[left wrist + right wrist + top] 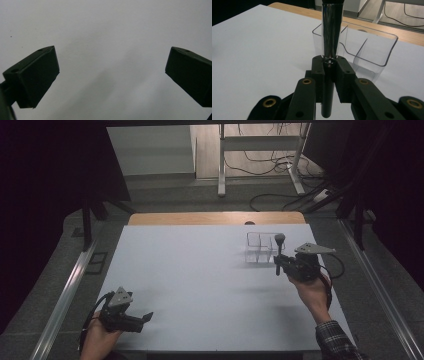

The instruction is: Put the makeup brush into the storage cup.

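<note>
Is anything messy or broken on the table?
Nothing looks broken or spilled. The clear organizer stands upright on the white table. The right gripper holds a brush upright beside it, and the left gripper is open over bare table.

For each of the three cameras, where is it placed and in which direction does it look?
High view: above the person's side, facing forward and down on the white table; both hands, left gripper and right gripper show.
Left gripper view: rides the left gripper, facing bare table between open jaws.
Right gripper view: rides the right gripper, facing the brush it clamps upright and the clear organizer.
High and right gripper views share brush and organizer.
</note>
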